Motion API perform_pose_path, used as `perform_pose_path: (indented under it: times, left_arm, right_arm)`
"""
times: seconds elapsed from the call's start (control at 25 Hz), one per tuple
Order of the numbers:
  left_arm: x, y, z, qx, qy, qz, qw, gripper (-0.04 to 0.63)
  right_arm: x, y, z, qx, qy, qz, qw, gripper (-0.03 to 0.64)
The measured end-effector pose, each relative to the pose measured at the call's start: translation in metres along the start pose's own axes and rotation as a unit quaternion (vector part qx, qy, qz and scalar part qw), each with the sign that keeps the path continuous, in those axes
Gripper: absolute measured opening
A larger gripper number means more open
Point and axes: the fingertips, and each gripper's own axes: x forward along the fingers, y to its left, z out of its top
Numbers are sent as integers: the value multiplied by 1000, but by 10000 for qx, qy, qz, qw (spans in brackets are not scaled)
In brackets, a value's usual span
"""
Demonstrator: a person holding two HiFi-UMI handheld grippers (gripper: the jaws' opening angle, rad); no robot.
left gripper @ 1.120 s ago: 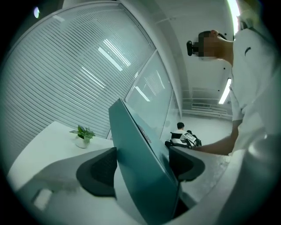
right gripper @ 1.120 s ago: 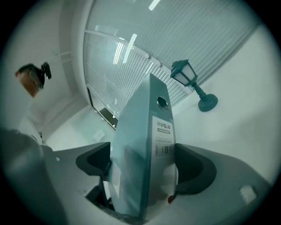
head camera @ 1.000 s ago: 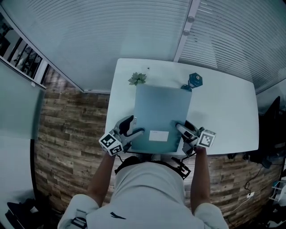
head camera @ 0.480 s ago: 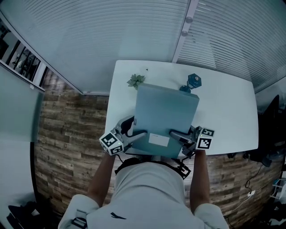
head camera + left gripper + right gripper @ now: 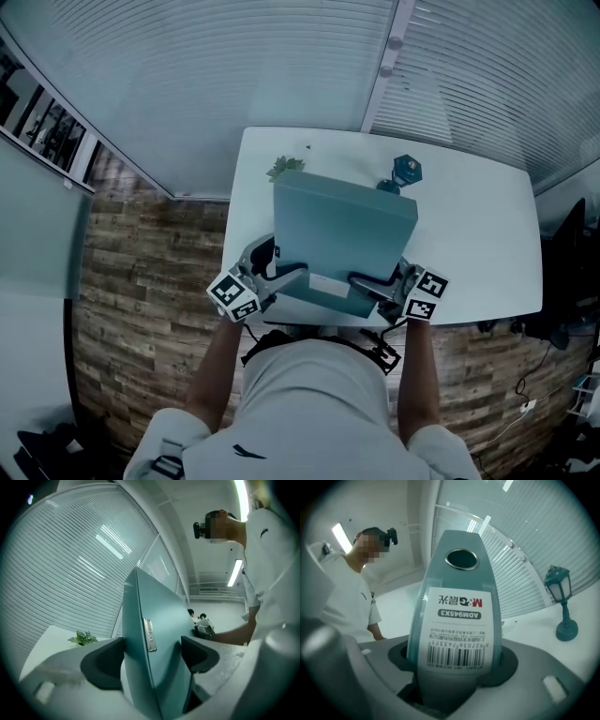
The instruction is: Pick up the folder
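The blue-grey folder (image 5: 342, 234) is off the white table (image 5: 487, 234), tilted, with its labelled spine toward me. My left gripper (image 5: 286, 277) is shut on the folder's near left edge; in the left gripper view the folder (image 5: 159, 620) stands on edge between the two dark pads of that gripper (image 5: 150, 656). My right gripper (image 5: 366, 281) grips the spine at the near right. In the right gripper view the barcode-labelled spine of the folder (image 5: 459, 602) fills the gap of that gripper (image 5: 454, 660). Its jaws have just been closing on the spine, and the pads press both sides.
A small green plant (image 5: 286, 167) (image 5: 83, 638) sits at the table's far left behind the folder. A teal lantern figurine (image 5: 408, 171) (image 5: 562, 606) stands at the far middle. Window blinds run behind the table. The person's body is close to the table's near edge.
The folder has come up from lying flat on the table and now tilts. The right gripper has rolled and shifted left onto the spine; the left gripper has risen slightly.
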Motion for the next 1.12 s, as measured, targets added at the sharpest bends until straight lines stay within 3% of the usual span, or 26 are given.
perform_pose_path:
  times: [0.12, 0.28, 0.48, 0.6, 0.8, 1.12]
  left_arm:
    - [-6, 2, 2, 263, -3, 67, 9996, 387]
    - [-7, 6, 11, 603, 39, 140, 9981, 387]
    - [-12, 4, 11, 861, 106, 259, 9959, 387]
    - [-15, -3, 8, 1159, 223, 241, 9927, 387]
    - [-8, -7, 3, 1413, 538, 444, 9875, 387]
    - [-21, -2, -6, 1615, 556, 720, 9827, 359]
  right_arm:
    - [7, 2, -11, -731, 363, -139, 9966, 322]
    - [14, 2, -15, -1856, 833, -397, 9783, 318]
    - [17, -2, -21, -2518, 1324, -406, 9578, 319]
    - [10, -12, -36, -2615, 1577, -487, 9510, 319]
    - [2, -27, -48, -2287, 1594, -658, 9581, 339]
    - [-4, -28, -51, -2214, 1642, -748, 9583, 356]
